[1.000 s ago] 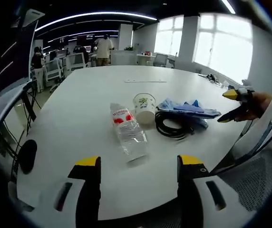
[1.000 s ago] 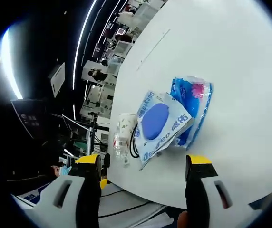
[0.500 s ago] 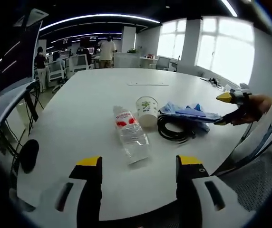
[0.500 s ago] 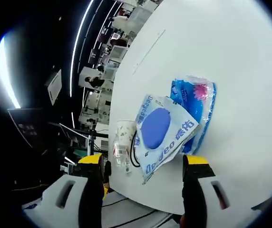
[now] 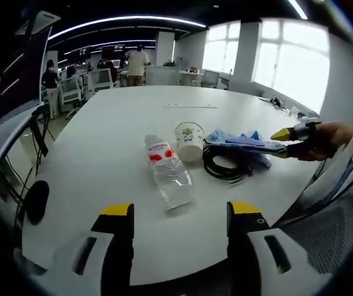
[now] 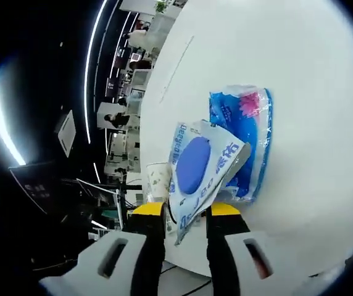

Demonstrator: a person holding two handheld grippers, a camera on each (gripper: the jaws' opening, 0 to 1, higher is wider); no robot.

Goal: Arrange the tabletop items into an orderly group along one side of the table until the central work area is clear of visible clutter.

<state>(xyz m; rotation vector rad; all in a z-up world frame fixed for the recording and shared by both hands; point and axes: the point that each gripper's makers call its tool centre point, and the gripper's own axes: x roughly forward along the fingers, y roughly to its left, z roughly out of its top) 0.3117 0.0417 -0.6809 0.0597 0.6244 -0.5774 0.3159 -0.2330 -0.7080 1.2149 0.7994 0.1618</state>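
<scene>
Right gripper view: right gripper (image 6: 187,211) apparently pinching wipes pack (image 6: 196,171); cup (image 6: 158,179) beside.

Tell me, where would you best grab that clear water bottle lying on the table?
Probably across the middle of its body. The water bottle lies on its side on the table, pointing away from the left hand-held gripper, whose open jaws already straddle its line. Coming straight forward and low, they would likely close on its round sides, clear of the paper cup beside it.

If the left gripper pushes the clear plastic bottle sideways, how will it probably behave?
The bottle lies on its side on the table, so it will probably roll. It looks empty, hence likely light. Its thin clear wall may dent under a firm squeeze.
</scene>
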